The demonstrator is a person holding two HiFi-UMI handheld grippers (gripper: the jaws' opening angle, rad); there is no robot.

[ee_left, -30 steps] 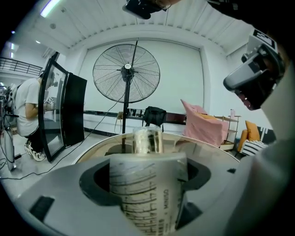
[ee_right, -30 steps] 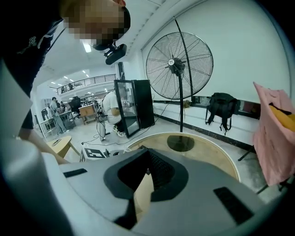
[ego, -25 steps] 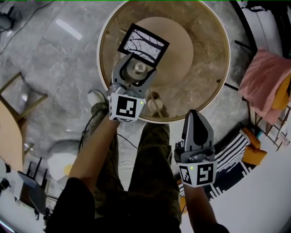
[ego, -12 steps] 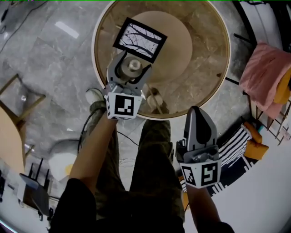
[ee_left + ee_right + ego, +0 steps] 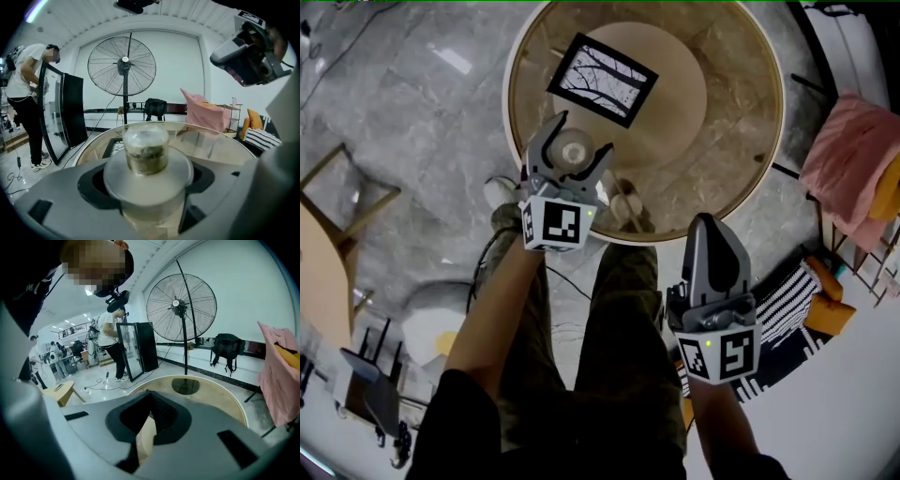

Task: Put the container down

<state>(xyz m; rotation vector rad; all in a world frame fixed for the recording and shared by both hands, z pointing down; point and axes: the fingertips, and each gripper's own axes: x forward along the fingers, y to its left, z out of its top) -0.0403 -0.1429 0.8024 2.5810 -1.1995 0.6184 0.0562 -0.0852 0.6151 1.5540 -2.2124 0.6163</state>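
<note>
The container is a clear round jar with a wide pale rim and brownish contents. In the head view it sits over the near left part of the round glass table. My left gripper is shut on it, with the jaws spread wide around the rim. The left gripper view shows the container upright between the dark pads. I cannot tell whether its base touches the glass. My right gripper hangs off the table by the person's right leg, shut and empty, and the right gripper view shows its pads together.
A black-framed picture lies on the table just beyond the container. A pink cloth hangs at the right and a striped cushion lies below it. A standing fan and a person are beyond the table.
My left gripper has drawn back with the container, away from the picture and toward the table's near edge. The right gripper has hardly moved.
</note>
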